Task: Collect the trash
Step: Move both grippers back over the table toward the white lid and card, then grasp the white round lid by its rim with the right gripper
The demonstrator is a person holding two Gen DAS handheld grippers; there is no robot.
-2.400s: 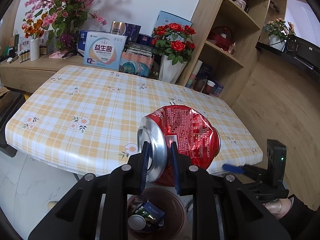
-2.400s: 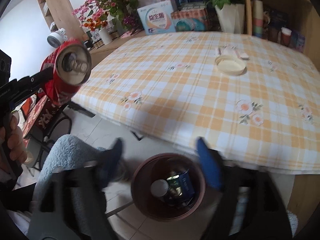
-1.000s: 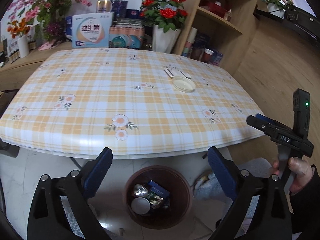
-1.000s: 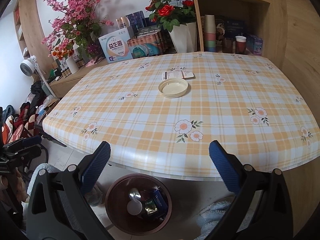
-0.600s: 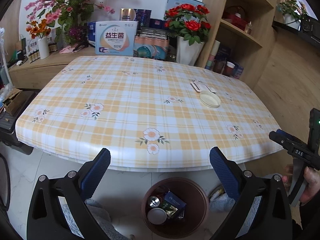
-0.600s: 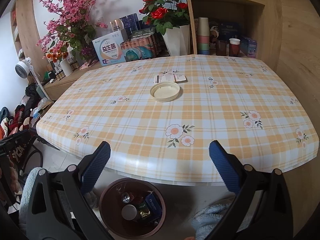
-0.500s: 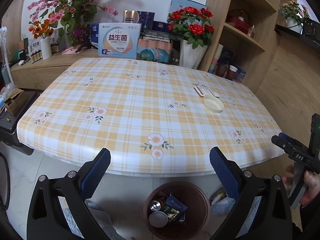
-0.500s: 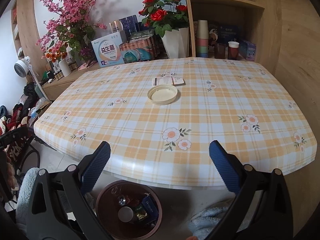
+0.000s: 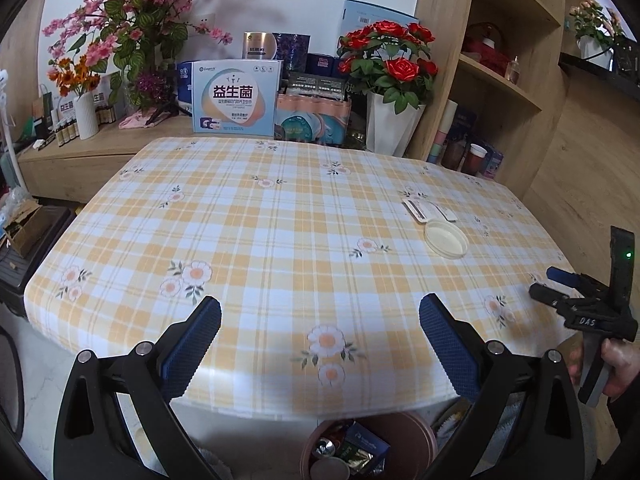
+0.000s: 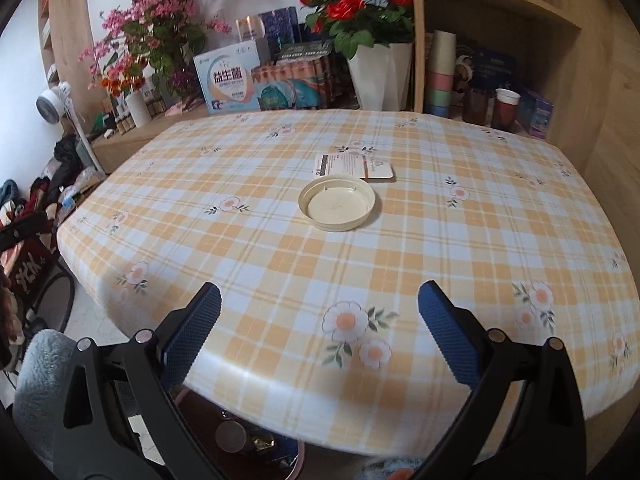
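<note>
A cream round lid (image 10: pixel 337 201) lies on the checked tablecloth (image 10: pixel 440 248), with a white paper card (image 10: pixel 352 166) just behind it. The left wrist view shows the same lid (image 9: pixel 445 237) and card (image 9: pixel 426 210) at the right side of the table. A brown trash bin (image 9: pixel 404 432) with cans and wrappers stands on the floor under the near table edge. My left gripper (image 9: pixel 320 344) hangs open and empty over that edge. My right gripper (image 10: pixel 320 340) is open and empty too, well short of the lid; the left wrist view shows it (image 9: pixel 560 284) at the far right, held by a hand.
Boxes (image 9: pixel 234 98), a white vase of red roses (image 9: pixel 390 128) and pink blossoms stand behind the table. A wooden shelf unit (image 9: pixel 500 80) with cups rises at the right. A dark chair and clutter (image 10: pixel 28 256) sit left of the table. The bin (image 10: pixel 240 440) shows dimly below.
The left gripper let go of the crushed red can over the bin and opened wide. Both grippers have since risen and moved toward the table, so the bin slid to the bottom of the views.
</note>
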